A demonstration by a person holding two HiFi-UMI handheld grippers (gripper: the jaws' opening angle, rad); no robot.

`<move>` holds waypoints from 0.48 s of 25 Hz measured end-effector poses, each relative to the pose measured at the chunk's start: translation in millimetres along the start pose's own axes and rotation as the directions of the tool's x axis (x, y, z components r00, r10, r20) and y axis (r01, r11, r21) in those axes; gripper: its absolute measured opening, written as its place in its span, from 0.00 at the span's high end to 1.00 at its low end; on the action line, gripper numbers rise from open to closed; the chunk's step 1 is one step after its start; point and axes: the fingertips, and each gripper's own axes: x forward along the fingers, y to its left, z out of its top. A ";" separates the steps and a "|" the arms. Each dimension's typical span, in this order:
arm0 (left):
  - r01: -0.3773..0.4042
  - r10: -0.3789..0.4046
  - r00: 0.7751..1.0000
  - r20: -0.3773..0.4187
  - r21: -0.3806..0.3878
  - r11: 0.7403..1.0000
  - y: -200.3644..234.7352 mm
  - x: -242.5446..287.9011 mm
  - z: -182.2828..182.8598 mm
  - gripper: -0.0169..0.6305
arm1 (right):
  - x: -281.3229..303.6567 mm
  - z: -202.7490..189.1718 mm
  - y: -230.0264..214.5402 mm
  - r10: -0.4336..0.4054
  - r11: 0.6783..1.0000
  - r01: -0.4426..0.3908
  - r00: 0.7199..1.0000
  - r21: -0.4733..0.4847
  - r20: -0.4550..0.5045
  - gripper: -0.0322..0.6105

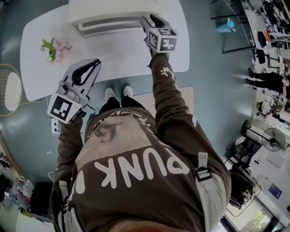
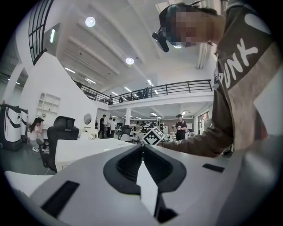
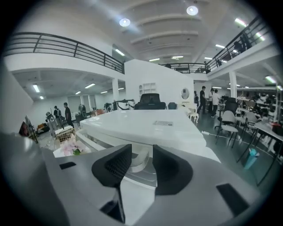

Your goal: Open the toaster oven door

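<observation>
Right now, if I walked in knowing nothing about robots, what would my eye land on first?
The white boxy toaster oven at the far side of the rounded white table stands out, with the right gripper, jaws apart, at its front right corner. A small bunch of pink flowers sits on the table's left, and the left gripper, jaws together, is held by the table's near edge.

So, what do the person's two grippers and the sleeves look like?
The left gripper and the right gripper have light grey, wedge-shaped bodies with black textured pads inside the jaws. Each carries a white cube printed with black square markers. The sleeves are brown, and the right one has white print near the cuff.
</observation>
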 end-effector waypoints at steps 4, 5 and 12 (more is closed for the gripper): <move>0.009 -0.009 1.000 -0.002 0.003 1.000 3.8 7.3 -1.1 0.96 | 4.8 1.9 3.3 0.037 0.998 -0.036 0.999 0.041 -0.010 0.72; 0.014 -0.014 1.000 -0.002 0.005 1.000 2.5 10.0 -0.6 0.96 | 4.3 1.5 3.9 0.044 0.998 -0.044 0.999 0.046 -0.007 0.73; 0.032 -0.032 0.999 -0.009 0.003 0.999 -6.1 21.5 1.5 0.96 | -10.7 -21.8 12.0 0.088 0.996 -0.087 0.996 0.037 -0.031 0.76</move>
